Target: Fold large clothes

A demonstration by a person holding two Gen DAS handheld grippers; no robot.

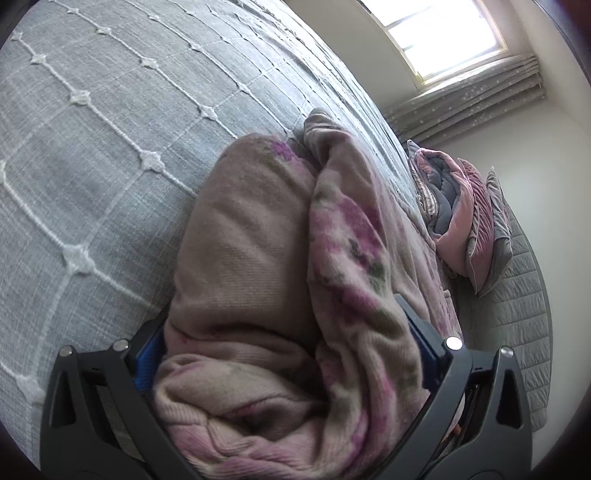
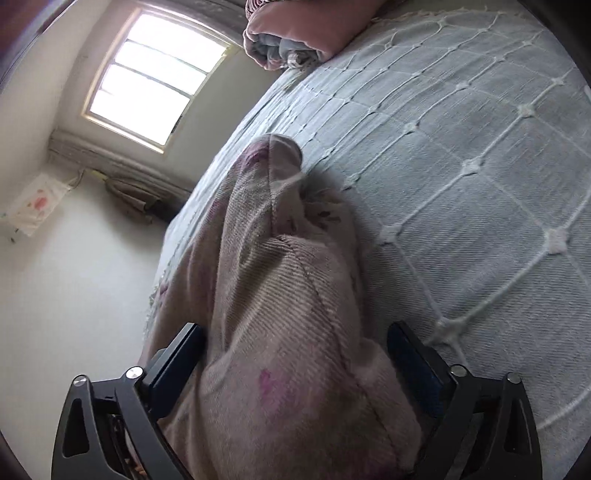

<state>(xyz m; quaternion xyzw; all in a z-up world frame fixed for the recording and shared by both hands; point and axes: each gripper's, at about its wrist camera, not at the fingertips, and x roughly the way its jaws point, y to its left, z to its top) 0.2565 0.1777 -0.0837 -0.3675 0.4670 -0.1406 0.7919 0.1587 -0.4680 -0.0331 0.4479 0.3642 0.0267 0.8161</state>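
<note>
A beige knit garment with pink and green flower print [image 1: 266, 258] lies bunched on the grey bedspread [image 1: 92, 147]. My left gripper [image 1: 284, 328] has its jaws wide apart with a thick fold of the garment lying between them. In the right wrist view the same garment [image 2: 280, 295] fills the space between the wide-apart jaws of my right gripper [image 2: 295, 339]. A sleeve end [image 2: 273, 151] points away toward the window. I cannot tell whether the pads press the cloth.
A stack of pink and grey pillows and a folded quilt [image 1: 461, 206] sits at the head of the bed, also in the right wrist view [image 2: 295, 33]. A window [image 2: 155, 74] and white wall lie beyond the bed edge [image 2: 207, 177].
</note>
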